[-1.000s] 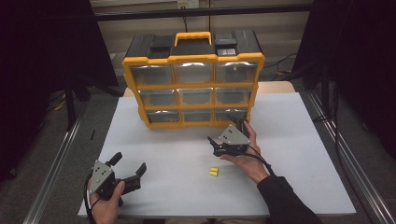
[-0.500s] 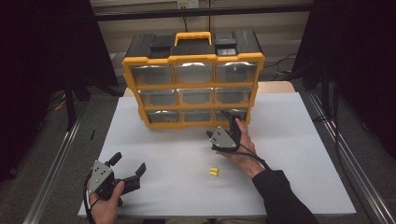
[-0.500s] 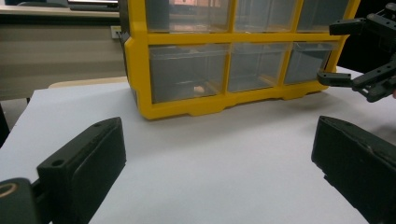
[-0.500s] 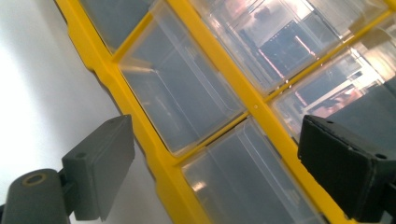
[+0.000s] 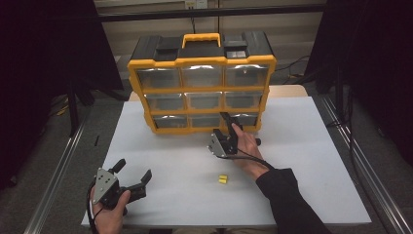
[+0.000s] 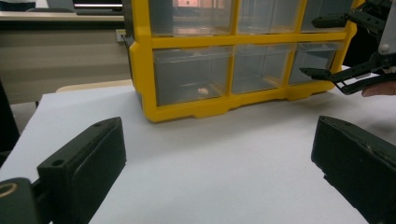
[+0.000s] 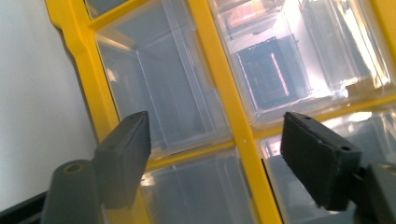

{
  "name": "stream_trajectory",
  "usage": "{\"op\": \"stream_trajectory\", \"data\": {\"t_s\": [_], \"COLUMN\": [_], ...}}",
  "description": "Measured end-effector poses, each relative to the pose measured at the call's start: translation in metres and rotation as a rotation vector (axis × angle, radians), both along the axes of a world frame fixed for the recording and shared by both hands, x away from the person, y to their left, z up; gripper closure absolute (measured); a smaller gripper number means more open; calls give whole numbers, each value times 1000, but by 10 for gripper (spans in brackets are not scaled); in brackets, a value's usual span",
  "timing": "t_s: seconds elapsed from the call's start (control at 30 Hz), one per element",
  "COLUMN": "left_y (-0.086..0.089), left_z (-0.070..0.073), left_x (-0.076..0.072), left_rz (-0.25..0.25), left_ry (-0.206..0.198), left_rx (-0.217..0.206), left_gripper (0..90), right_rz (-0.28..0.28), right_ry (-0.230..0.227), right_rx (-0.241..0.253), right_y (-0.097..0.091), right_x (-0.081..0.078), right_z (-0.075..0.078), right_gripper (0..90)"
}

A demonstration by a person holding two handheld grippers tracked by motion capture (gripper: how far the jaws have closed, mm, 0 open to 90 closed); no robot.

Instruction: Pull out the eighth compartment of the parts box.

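Closing with nothing between them, right gripper jaws half-masking bottom-right drawer

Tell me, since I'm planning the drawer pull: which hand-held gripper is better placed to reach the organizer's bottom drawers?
Right. The right hand-held gripper is up against the organizer at its bottom-right drawer, jaws closing, nothing held. The left hand-held gripper sits open near the table's front edge.

The yellow drawer cabinet stands across the far middle of the white table and blocks the way beyond it. The right gripper sits close against its bottom row, jaws apart with nothing between them. Open tabletop lies between the two hands, broken by two small yellow pieces. The left gripper has free room ahead.
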State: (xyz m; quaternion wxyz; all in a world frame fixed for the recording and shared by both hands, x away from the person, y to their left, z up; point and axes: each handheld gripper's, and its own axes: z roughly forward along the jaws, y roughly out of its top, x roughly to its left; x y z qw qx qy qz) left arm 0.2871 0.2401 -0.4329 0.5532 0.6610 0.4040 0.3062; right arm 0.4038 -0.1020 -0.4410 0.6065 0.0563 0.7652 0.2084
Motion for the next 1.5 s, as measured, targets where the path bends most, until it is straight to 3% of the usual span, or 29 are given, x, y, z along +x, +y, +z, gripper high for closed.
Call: {"op": "stream_trajectory", "data": {"t_s": [0.27,0.43,0.57,0.73,0.83,1.13,1.2,1.5], "left_y": [0,-1,0,0,0,1,1,0], "left_z": [0,0,0,0,0,0,1,1], "left_x": [0,0,0,0,0,0,0,-1], "left_rz": [1,0,5,4,3,0,2,0], "left_ry": [-2,-7,-5,-6,-9,-8,-11,-15], "left_rx": [5,13,13,7,7,8,8,11], "left_gripper": [31,31,31,31,31,31,31,31], "right_rz": [-21,-54,-71,-91,-82,-69,-75,-70], "right_ry": [-65,-69,-71,-67,-94,-139,-150,-152], "right_rx": [-112,-131,-184,-197,-230,-247,-273,-265], "right_y": [11,14,13,11,11,15,15,15], "right_x": [6,8,13,16,17,18,17,18], "right_z": [-4,-8,-13,-16,-19,-22,-21,-19], "right_gripper": [392,476,582,636,643,701,734,780]}}
